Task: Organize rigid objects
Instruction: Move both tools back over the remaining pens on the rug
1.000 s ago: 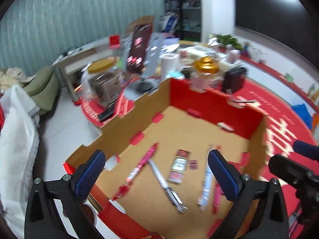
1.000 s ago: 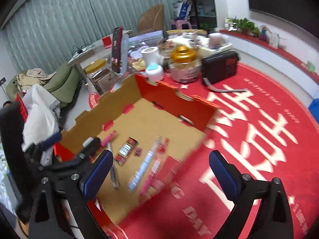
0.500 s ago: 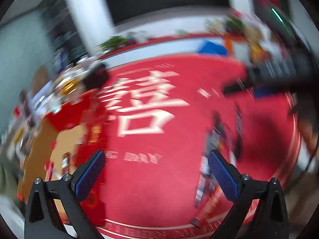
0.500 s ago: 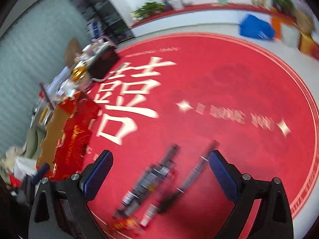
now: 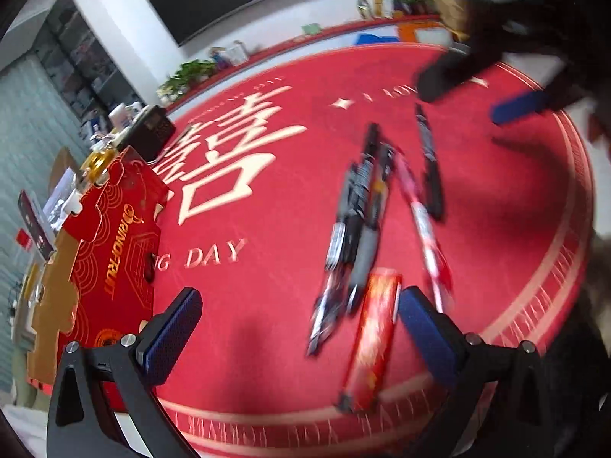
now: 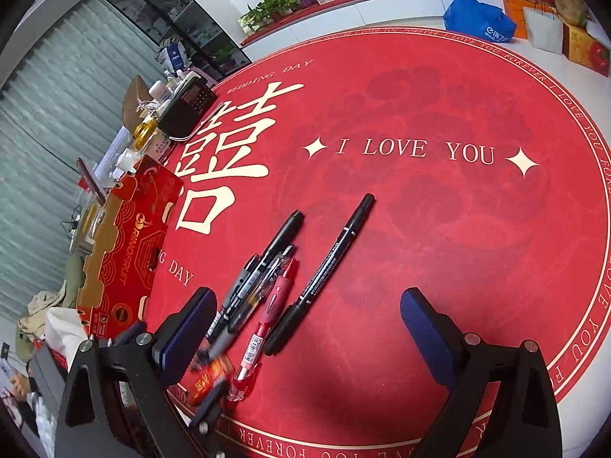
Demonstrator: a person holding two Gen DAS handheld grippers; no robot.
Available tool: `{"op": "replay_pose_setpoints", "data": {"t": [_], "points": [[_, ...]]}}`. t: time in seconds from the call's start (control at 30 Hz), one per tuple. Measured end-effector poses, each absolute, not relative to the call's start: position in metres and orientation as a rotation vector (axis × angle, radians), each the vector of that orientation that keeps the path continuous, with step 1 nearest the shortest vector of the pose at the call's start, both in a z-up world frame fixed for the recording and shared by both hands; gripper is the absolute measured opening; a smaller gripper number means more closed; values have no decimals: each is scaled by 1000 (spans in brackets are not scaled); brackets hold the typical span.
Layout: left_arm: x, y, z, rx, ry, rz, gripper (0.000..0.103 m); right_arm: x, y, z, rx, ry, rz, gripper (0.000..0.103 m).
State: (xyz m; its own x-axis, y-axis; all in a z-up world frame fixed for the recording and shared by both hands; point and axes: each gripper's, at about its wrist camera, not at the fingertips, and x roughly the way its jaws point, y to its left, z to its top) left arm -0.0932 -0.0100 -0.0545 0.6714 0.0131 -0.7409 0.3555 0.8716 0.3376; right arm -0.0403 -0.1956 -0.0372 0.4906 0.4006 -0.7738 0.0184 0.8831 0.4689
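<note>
Both views swung from box [image 6: 126, 252] to pens [image 6: 267, 290]; both tongs [image 5: 298, 328] [image 6: 305, 328] spread, bare mat [image 6: 458, 248] rightward

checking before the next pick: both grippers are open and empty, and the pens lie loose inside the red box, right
Not quite. Left gripper and right gripper are open and empty, but the pens lie on the red mat, beside the red box; the right wrist view shows it.

Red round mat [image 6: 439, 229] with cream lettering; black marker [image 6: 324, 271], red pen [image 6: 267, 316], red-gold box [image 6: 126, 252].
</note>
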Motion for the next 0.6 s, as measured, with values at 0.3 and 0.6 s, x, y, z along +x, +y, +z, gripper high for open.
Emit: {"op": "replay_pose_setpoints", "data": {"t": [0.3,0.6], "points": [[-4,2,-54,212,918,2,103,-45,-209,-42,439,1051,179,98],[-75,17,-45,249,919,-27,103,-28,-198,-54,341,1081,116,98]]}}
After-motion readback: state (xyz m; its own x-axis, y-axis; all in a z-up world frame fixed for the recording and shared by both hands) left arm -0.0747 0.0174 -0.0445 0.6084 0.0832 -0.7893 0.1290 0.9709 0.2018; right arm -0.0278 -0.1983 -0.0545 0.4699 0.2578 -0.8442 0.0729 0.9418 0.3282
